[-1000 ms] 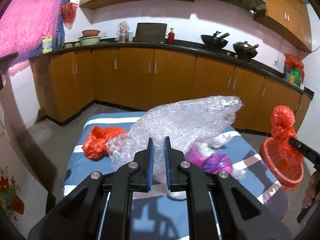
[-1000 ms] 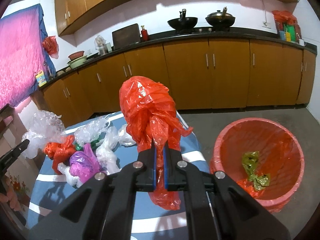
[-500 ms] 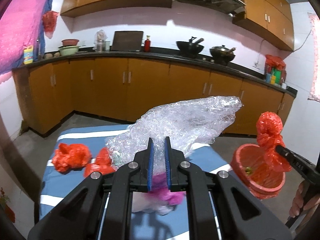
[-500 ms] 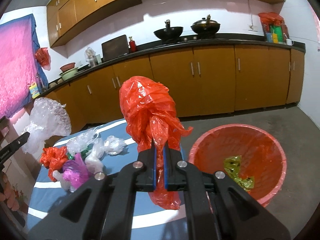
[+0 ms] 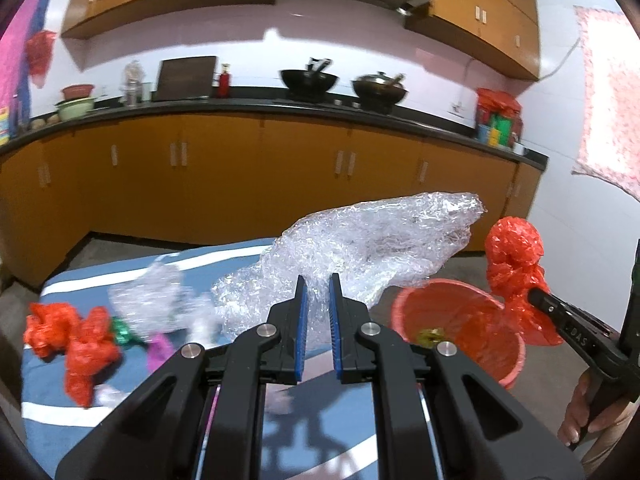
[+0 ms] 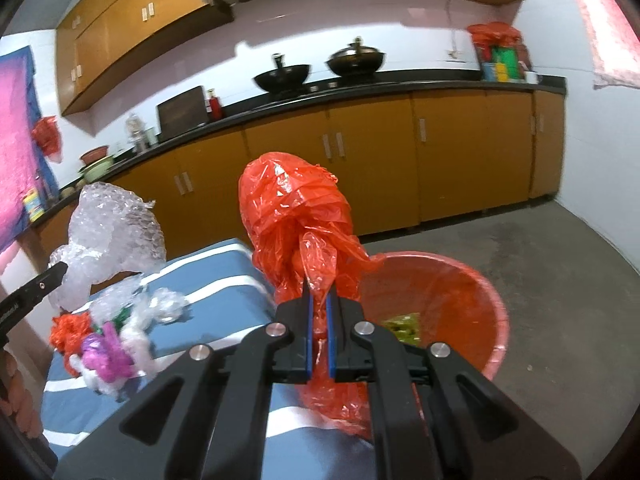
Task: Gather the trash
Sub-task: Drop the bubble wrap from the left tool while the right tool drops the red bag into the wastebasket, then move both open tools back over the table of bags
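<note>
My left gripper [image 5: 317,280] is shut on a sheet of clear bubble wrap [image 5: 360,252], held above the blue striped table [image 5: 304,432]; the wrap also shows in the right wrist view [image 6: 112,236]. My right gripper [image 6: 319,284] is shut on a crumpled red plastic bag [image 6: 296,220], held at the near rim of the red bin [image 6: 496,320]. The bag [image 5: 516,264] and the bin [image 5: 460,320] also show in the left wrist view at the right. The bin holds a green wrapper [image 6: 402,326].
Red bags [image 5: 76,340], clear plastic [image 5: 156,296] and a purple wrapper [image 6: 106,354] lie on the table's left part. Brown kitchen cabinets [image 5: 260,176] with a black counter run behind. Bare concrete floor [image 6: 540,248] lies right of the bin.
Both grippers have swung right toward the bin with their loads. The bin now sits closer and more central in both views; the table's litter has shifted left.
</note>
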Demonstrator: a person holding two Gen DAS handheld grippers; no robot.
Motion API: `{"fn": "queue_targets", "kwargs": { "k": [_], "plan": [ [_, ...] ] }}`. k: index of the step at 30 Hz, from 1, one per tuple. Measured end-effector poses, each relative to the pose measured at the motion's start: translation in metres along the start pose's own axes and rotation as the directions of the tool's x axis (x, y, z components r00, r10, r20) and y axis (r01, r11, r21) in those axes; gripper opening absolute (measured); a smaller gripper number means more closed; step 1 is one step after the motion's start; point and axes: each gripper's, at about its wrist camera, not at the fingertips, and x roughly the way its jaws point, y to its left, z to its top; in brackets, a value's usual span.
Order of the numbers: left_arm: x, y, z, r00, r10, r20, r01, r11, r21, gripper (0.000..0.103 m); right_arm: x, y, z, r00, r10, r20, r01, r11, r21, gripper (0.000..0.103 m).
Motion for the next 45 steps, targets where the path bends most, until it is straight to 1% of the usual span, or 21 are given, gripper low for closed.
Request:
{"fn": "queue_targets", "kwargs": {
  "k": [6, 9, 13, 17, 27, 28, 29, 30, 31, 32, 33, 34, 39, 45],
  "plan": [
    [0.029, -0.038, 0.003, 0.997, -0.072, -0.037, 0.073, 0.997, 0.012, 0.010, 0.004, -0.035, 0.003, 0.997, -0.082, -0.001, 0.082, 0.996, 0.040, 0.006],
    [0.045, -0.054, 0.002, 0.994, -0.094, -0.059, 0.095, 0.995, 0.020, 0.010, 0.009, -0.051, 0.002, 0.993, -0.121, -0.008, 0.121, 0.991, 0.062, 0.006],
    [0.062, -0.070, -0.001, 0.989, -0.118, -0.087, 0.120, 0.992, 0.026, 0.010, 0.016, -0.068, -0.001, 0.989, -0.147, -0.021, 0.148, 0.985, 0.087, 0.006],
    [0.080, -0.088, -0.005, 0.983, -0.140, -0.116, 0.144, 0.989, 0.032, 0.010, 0.027, -0.083, -0.002, 0.987, -0.161, -0.030, 0.163, 0.981, 0.107, 0.006],
    [0.117, -0.122, -0.012, 0.965, -0.196, -0.172, 0.205, 0.978, 0.032, 0.011, 0.053, -0.105, 0.005, 0.987, -0.156, -0.042, 0.161, 0.976, 0.148, 0.008],
    [0.119, -0.123, -0.013, 0.963, -0.201, -0.180, 0.209, 0.978, 0.027, 0.014, 0.055, -0.107, 0.003, 0.988, -0.146, -0.049, 0.152, 0.977, 0.152, 0.012],
    [0.123, -0.123, -0.015, 0.958, -0.210, -0.194, 0.218, 0.976, 0.020, 0.023, 0.057, -0.108, 0.001, 0.988, -0.141, -0.054, 0.148, 0.977, 0.155, 0.012],
    [0.124, -0.123, -0.016, 0.956, -0.213, -0.202, 0.220, 0.975, 0.012, 0.041, 0.057, -0.110, -0.002, 0.989, -0.139, -0.058, 0.147, 0.976, 0.159, 0.015],
    [0.125, -0.121, -0.018, 0.957, -0.209, -0.201, 0.215, 0.977, 0.007, 0.048, 0.057, -0.111, -0.003, 0.989, -0.136, -0.060, 0.144, 0.976, 0.163, 0.025],
    [0.123, -0.118, -0.019, 0.960, -0.203, -0.191, 0.208, 0.978, 0.007, 0.053, 0.056, -0.113, -0.005, 0.989, -0.134, -0.060, 0.142, 0.975, 0.171, 0.029],
    [0.122, -0.116, -0.020, 0.962, -0.200, -0.188, 0.205, 0.979, 0.009, 0.053, 0.056, -0.114, -0.005, 0.989, -0.133, -0.058, 0.142, 0.974, 0.177, 0.035],
    [0.121, -0.113, -0.020, 0.963, -0.193, -0.190, 0.198, 0.980, 0.012, 0.053, 0.054, -0.116, -0.006, 0.990, -0.131, -0.058, 0.139, 0.973, 0.185, 0.035],
    [0.111, -0.092, -0.015, 0.977, -0.138, -0.162, 0.140, 0.990, -0.002, 0.053, 0.046, -0.116, -0.006, 0.989, -0.142, -0.043, 0.147, 0.972, 0.184, 0.036],
    [0.096, -0.069, -0.010, 0.986, -0.100, -0.136, 0.098, 0.995, -0.022, 0.053, 0.037, -0.105, 0.002, 0.990, -0.137, -0.025, 0.140, 0.976, 0.170, 0.036]
  ]
}}
